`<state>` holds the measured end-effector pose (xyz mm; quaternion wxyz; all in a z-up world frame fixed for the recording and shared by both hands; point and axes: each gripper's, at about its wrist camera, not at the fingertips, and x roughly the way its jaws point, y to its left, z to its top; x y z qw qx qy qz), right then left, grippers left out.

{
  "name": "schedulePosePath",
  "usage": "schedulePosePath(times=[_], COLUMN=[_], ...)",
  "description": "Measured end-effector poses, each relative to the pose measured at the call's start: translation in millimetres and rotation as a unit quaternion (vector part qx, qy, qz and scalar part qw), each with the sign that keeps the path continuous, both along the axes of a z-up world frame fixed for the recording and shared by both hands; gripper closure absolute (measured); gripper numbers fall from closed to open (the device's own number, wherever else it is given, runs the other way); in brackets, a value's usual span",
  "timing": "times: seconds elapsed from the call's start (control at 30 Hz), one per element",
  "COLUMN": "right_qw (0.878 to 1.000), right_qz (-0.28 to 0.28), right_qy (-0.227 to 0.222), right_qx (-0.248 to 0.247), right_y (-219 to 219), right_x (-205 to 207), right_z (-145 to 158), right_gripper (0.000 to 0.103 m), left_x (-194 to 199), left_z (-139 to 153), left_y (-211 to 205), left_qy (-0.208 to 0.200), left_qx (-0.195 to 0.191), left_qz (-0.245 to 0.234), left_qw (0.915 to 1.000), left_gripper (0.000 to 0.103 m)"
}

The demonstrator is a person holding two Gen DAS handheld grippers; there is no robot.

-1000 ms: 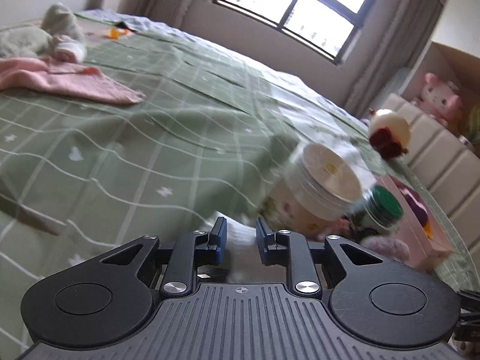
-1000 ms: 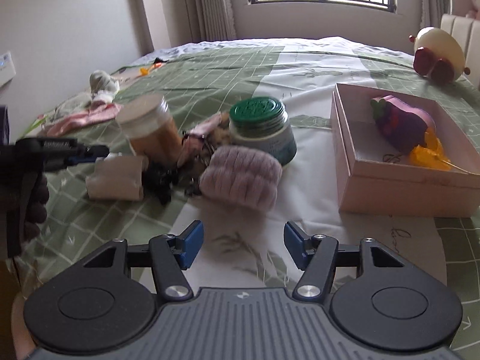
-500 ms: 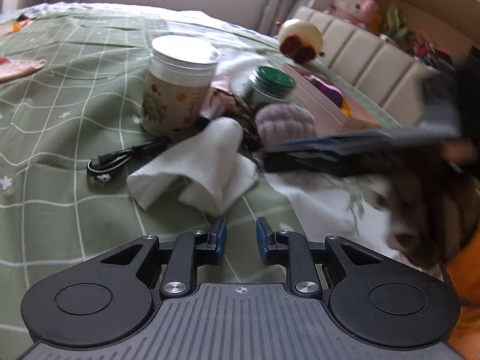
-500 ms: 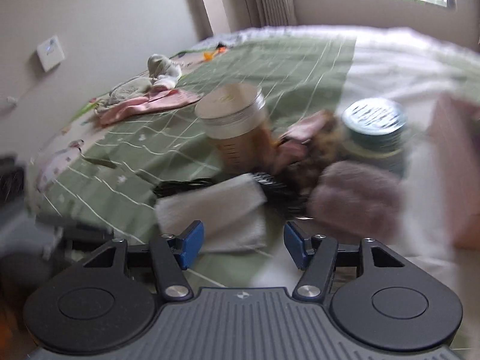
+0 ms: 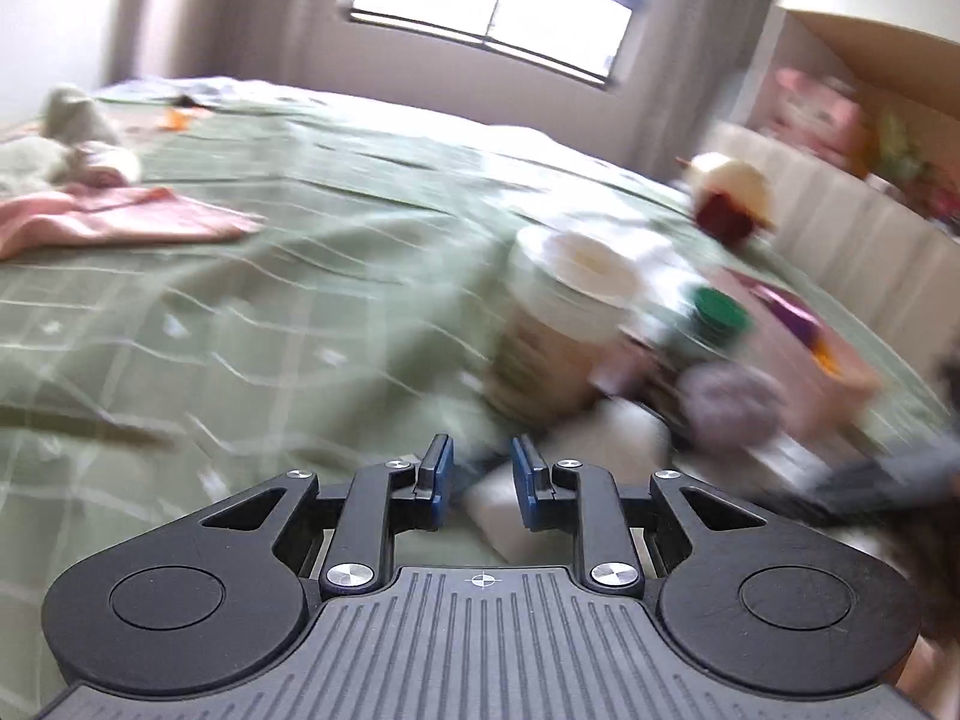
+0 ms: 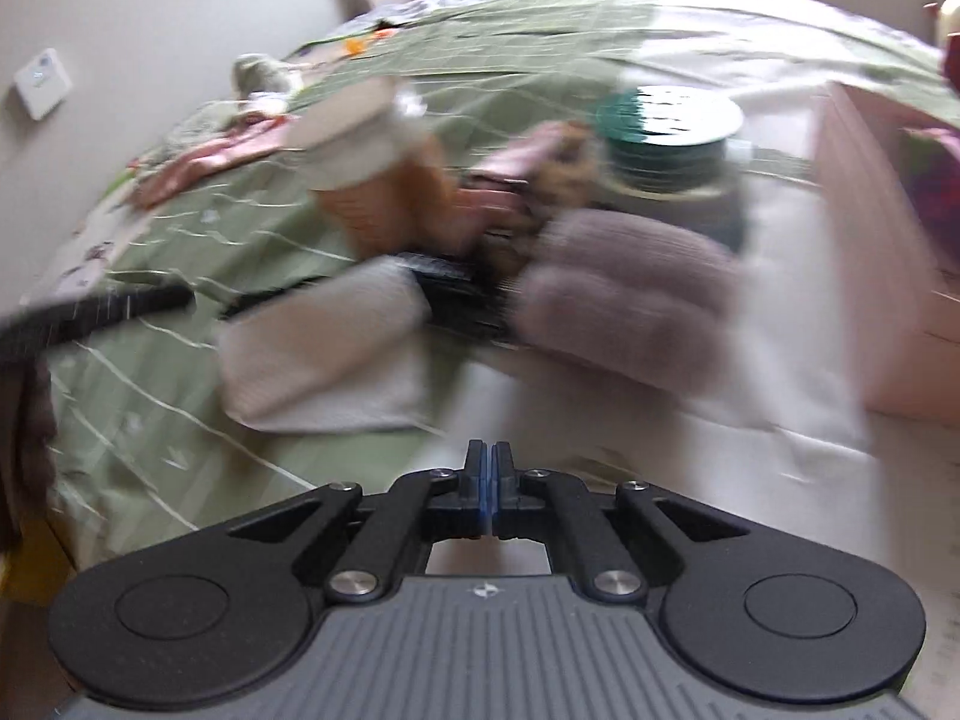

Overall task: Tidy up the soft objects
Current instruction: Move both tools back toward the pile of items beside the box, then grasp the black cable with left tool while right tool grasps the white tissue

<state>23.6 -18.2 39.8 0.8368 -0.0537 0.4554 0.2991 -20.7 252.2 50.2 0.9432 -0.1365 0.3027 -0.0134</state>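
Both views are motion-blurred. A folded white cloth (image 6: pixel 336 354) lies on the green bedspread, just ahead of my left gripper (image 5: pixel 480 483) in the left wrist view (image 5: pixel 606 450). A mauve knitted soft item (image 6: pixel 630 300) lies right of it, also seen in the left wrist view (image 5: pixel 729 402). My left gripper's jaws stand a narrow gap apart and hold nothing. My right gripper (image 6: pixel 486 489) is shut with nothing between its pads, a little short of the cloth and the knitted item.
A white-lidded jar (image 6: pixel 372 162), a green-lidded jar (image 6: pixel 672 150), a dark cable (image 6: pixel 456 288) and a pink box (image 6: pixel 888 252) crowd behind the soft items. A pink cloth (image 5: pixel 114 219) and plush toys (image 5: pixel 66 138) lie far left on the bed (image 5: pixel 252 324).
My right gripper has closed from wide open to shut and moved nearer the cloth. The left gripper's view has swung back left and low over the bed, its narrow gap unchanged.
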Motion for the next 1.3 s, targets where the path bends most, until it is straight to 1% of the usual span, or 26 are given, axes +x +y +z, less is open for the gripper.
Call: schedulePosePath(times=[0.07, 0.13, 0.17, 0.2, 0.23, 0.27, 0.3, 0.33, 0.4, 0.47, 0.53, 0.6, 0.67, 0.7, 0.8, 0.97, 1.03, 1.13, 1.2, 1.3], right_qw=[1.000, 1.000, 1.000, 0.999, 0.999, 0.999, 0.998, 0.998, 0.997, 0.997, 0.996, 0.997, 0.996, 0.996, 0.995, 0.994, 0.994, 0.995, 0.995, 0.995], right_qz=[-0.003, -0.009, -0.009, -0.006, -0.004, -0.001, 0.005, 0.013, 0.027, 0.034, 0.039, 0.044, 0.052, 0.054, 0.057, 0.041, 0.037, 0.039, 0.037, 0.038], right_qy=[-0.001, 0.003, 0.004, -0.001, -0.011, -0.025, -0.041, -0.054, -0.062, -0.065, -0.065, -0.061, -0.066, -0.070, -0.079, -0.098, -0.098, -0.088, -0.089, -0.094], right_qx=[0.011, 0.024, 0.030, 0.033, 0.035, 0.036, 0.037, 0.037, 0.036, 0.036, 0.038, 0.036, 0.026, 0.020, 0.017, 0.031, 0.031, 0.034, 0.031, 0.024], right_y=[-10, -18, -21, -21, -19, -17, -14, -6, 6, 15, 20, 25, 29, 31, 29, 32, 36, 48, 60, 86], right_x=[-4, -7, -8, -11, -13, -16, -19, -21, -22, -22, -25, -28, -33, -35, -39, -40, -37, -32, -30, -26], right_z=[1, 2, 3, 5, 7, 11, 14, 16, 21, 23, 22, 21, 21, 21, 23, 30, 30, 30, 29, 25], right_gripper=[0.101, 0.097, 0.090, 0.076, 0.067, 0.054, 0.048, 0.047, 0.047, 0.047, 0.047, 0.047, 0.047, 0.047, 0.047, 0.046, 0.044, 0.044, 0.044, 0.044], left_x=[18, 33, 38, 40, 39, 34, 28, 22, 14, 10, 4, -1, 5, 7, 13, 17, 15, 7, 0, -17], left_z=[-7, -16, -19, -22, -24, -24, -24, -21, -17, -15, -15, -17, -20, -23, -26, -27, -28, -28, -26, -19], left_y=[7, 9, 9, 4, -1, -6, -11, -17, -27, -36, -47, -56, -58, -58, -56, -54, -50, -40, -29, -10], left_qy=[0.005, 0.022, 0.033, 0.044, 0.048, 0.044, 0.041, 0.036, 0.032, 0.046, 0.056, 0.052, 0.058, 0.063, 0.065, 0.070, 0.078, 0.071, 0.061, 0.035], left_qx=[-0.011, -0.016, -0.011, -0.004, 0.002, 0.010, 0.020, 0.035, 0.058, 0.068, 0.092, 0.126, 0.148, 0.153, 0.144, 0.138, 0.116, 0.083, 0.047, 0.007], left_qz=[0.026, 0.033, 0.029, 0.018, 0.006, -0.007, -0.022, -0.035, -0.071, -0.108, -0.137, -0.143, -0.125, -0.115, -0.101, -0.100, -0.099, -0.099, -0.072, -0.004], left_qw=[0.9996, 0.9991, 0.9990, 0.9989, 0.9988, 0.9989, 0.9987, 0.9981, 0.9953, 0.9907, 0.9847, 0.9803, 0.9793, 0.9795, 0.9822, 0.9829, 0.9852, 0.9891, 0.9944, 0.9993], left_gripper=[0.079, 0.079, 0.079, 0.079, 0.079, 0.079, 0.080, 0.080, 0.079, 0.077, 0.076, 0.076, 0.075, 0.074, 0.074, 0.075, 0.076, 0.078, 0.080, 0.081])
